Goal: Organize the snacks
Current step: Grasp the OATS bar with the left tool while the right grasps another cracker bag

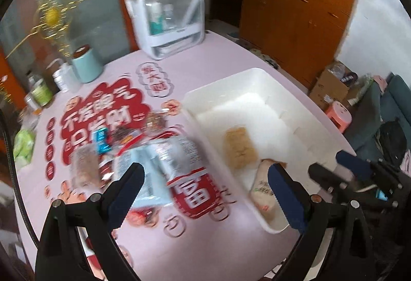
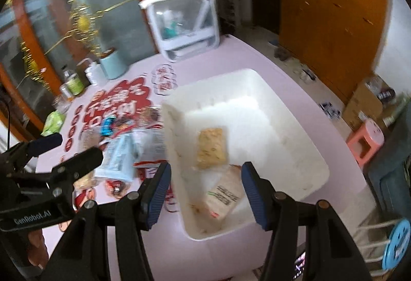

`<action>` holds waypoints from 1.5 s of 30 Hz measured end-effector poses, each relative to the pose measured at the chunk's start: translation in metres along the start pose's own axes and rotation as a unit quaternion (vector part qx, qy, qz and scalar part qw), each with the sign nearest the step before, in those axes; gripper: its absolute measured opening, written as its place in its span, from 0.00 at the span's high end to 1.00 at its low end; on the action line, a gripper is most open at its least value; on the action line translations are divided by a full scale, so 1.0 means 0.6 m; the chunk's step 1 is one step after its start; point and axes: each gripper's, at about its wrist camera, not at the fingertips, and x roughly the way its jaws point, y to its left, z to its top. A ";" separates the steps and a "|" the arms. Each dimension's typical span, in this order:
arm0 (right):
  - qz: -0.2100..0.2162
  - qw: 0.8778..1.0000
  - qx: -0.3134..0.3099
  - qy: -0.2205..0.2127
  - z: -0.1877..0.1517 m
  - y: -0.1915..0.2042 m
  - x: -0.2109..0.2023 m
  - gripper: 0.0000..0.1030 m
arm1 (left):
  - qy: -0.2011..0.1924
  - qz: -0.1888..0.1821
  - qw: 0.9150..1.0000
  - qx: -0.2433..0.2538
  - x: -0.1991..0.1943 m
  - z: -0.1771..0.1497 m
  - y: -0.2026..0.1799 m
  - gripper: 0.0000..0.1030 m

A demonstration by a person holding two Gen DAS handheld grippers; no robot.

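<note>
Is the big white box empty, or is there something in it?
Not empty. The white box holds two snacks: a yellowish cracker pack and a tan packet. Most of its floor is bare.

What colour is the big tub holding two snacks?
White tub, clearest in the right wrist view.

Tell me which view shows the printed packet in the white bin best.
Right wrist view: the printed packet lies nearly whole in the white bin, label lines visible. In the left wrist view, one finger of the left tongs covers part of it.

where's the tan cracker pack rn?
Tan cracker pack lies flat inside the white bin, near its left wall, just beyond the beige packet.
</note>
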 end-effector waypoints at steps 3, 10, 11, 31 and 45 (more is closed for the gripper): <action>0.024 0.999 -0.023 -0.014 0.011 0.042 -0.011 0.44 | -0.010 0.026 0.999 -0.019 -0.033 -0.025 0.040 0.07; 0.083 0.993 -0.075 -0.024 0.026 0.149 -0.009 0.44 | -0.029 0.101 0.992 -0.066 -0.108 -0.080 0.144 0.07; 0.092 0.992 -0.083 -0.020 0.026 0.166 -0.004 0.44 | -0.031 0.111 0.991 -0.073 -0.118 -0.088 0.159 0.07; 0.131 0.978 -0.139 0.087 -0.016 0.344 0.164 0.44 | 0.070 0.196 0.952 -0.225 -0.088 -0.255 0.444 0.07; 0.164 0.947 -0.185 0.204 -0.071 0.481 0.357 0.44 | 0.164 0.136 0.944 -0.251 0.096 -0.308 0.526 0.07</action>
